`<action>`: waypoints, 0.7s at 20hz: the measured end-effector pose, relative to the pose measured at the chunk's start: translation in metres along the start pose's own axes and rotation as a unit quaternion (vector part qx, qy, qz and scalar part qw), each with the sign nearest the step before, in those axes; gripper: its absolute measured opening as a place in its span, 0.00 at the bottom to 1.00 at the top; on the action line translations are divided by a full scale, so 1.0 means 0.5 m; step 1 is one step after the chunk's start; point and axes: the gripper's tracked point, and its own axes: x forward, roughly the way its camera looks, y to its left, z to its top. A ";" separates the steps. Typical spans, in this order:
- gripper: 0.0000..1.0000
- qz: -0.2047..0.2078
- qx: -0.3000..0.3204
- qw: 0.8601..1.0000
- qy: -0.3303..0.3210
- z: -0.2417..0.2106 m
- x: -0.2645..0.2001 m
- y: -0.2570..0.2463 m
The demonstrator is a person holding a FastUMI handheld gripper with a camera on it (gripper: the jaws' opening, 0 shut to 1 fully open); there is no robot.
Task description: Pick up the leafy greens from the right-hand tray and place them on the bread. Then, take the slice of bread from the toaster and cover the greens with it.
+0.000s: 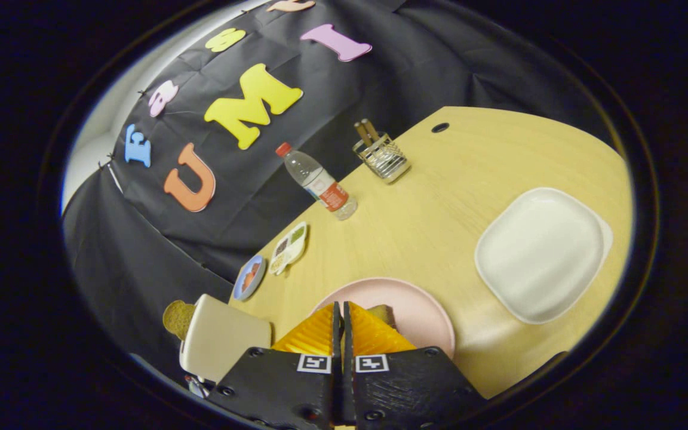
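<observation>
Fingers (342,316) pressed together, nothing visibly pinched, over pink plate (421,304); bread (383,313) peeking just beyond. Toaster (221,346) with slice (177,318) alongside. White tray (540,254) farther right on surface (439,203), greens not visible. Best spread before reaching.

Tool (341,310) hides most of the bread (384,312).

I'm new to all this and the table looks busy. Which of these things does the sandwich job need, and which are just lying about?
For the job:
- toaster with its slice of bread
- pink plate, just beyond the tool, whose fingers are shut on nothing
- divided tray

Lying about:
- water bottle
- wire holder
- white plate
- small blue dish
</observation>
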 end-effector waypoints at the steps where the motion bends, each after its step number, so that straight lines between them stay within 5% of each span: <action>1: 0.00 0.000 -0.006 1.000 0.001 -0.003 -0.001 -0.003; 3: 0.01 -0.006 -0.017 1.000 0.008 -0.013 -0.001 -0.017; 10: 0.81 -0.055 -0.116 0.988 -0.083 0.057 -0.054 -0.044; 12: 0.94 -0.085 -0.156 0.977 -0.119 0.080 -0.083 -0.044; 14: 0.96 -0.110 -0.190 0.963 -0.158 0.102 -0.113 -0.031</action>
